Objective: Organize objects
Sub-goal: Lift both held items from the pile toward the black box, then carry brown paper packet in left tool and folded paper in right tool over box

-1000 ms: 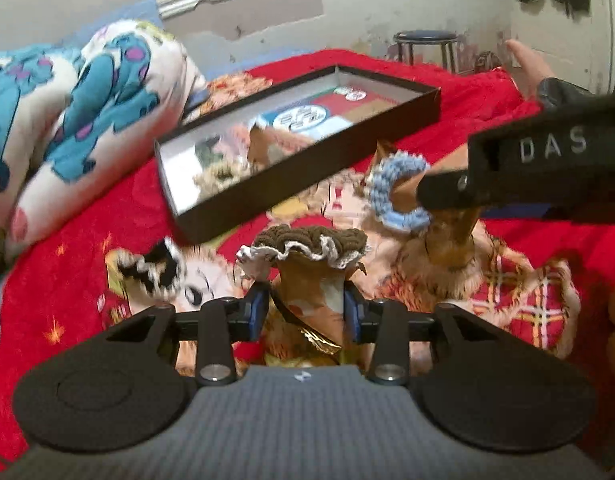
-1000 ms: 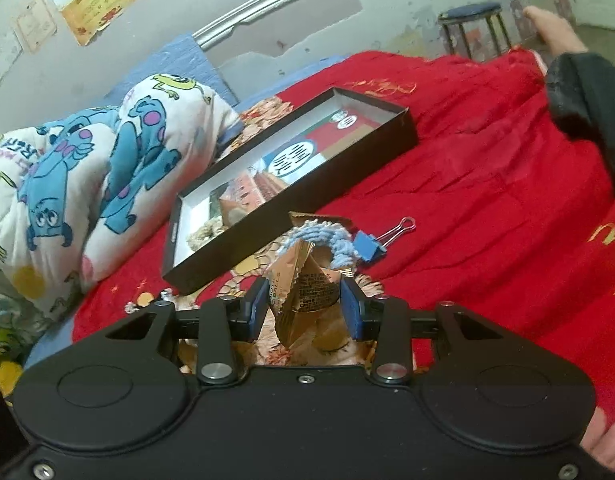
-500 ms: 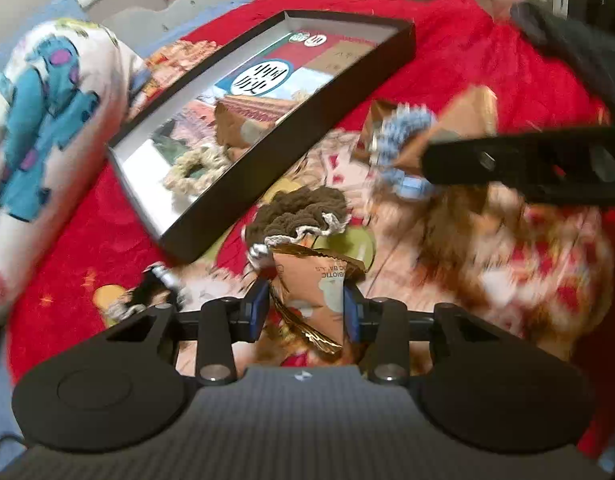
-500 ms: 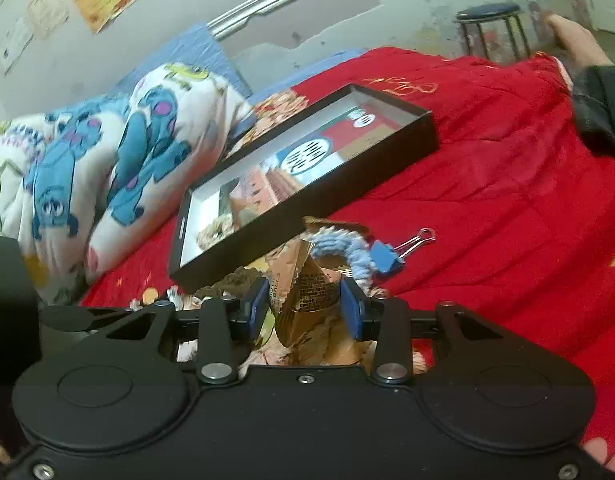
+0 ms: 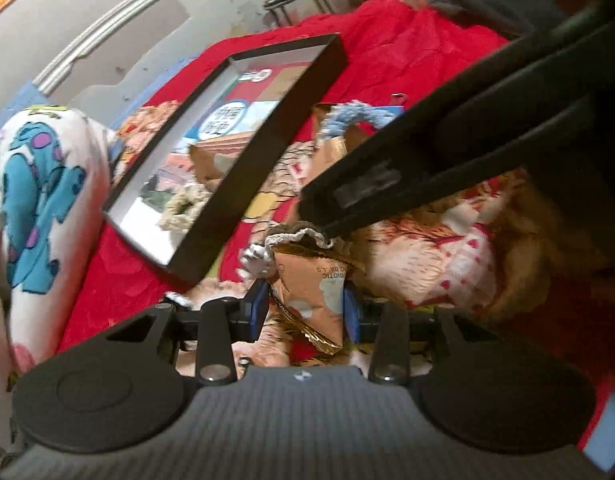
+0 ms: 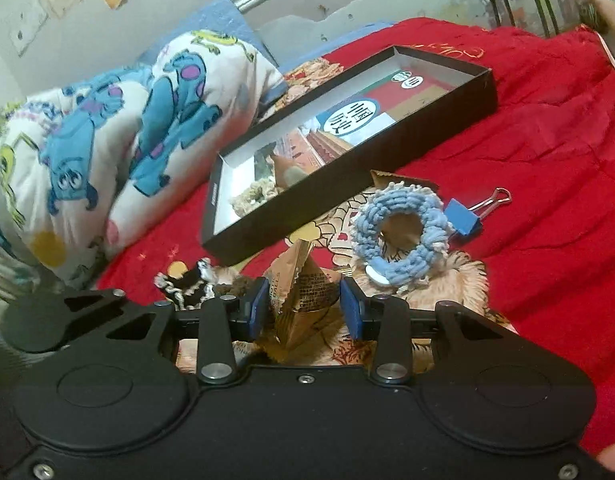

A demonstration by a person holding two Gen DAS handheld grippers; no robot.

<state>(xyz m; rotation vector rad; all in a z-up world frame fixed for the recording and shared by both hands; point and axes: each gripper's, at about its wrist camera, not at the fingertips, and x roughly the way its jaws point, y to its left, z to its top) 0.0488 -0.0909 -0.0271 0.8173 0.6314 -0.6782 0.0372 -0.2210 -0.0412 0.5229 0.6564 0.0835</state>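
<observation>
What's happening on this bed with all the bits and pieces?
A person is tidying small things into a shallow black box on the red bedspread. Each set of tongs grips a crinkled brown snack packet: the left tongs one, the right tongs another. A blue knitted scrunchie and blue binder clip lie outside the box.

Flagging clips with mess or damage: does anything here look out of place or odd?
Nothing is spilled or broken. The black box sits askew on the red blanket. A blue scrunchie and binder clip lie loose outside it. Each tool grips a crumpled snack packet.
</observation>
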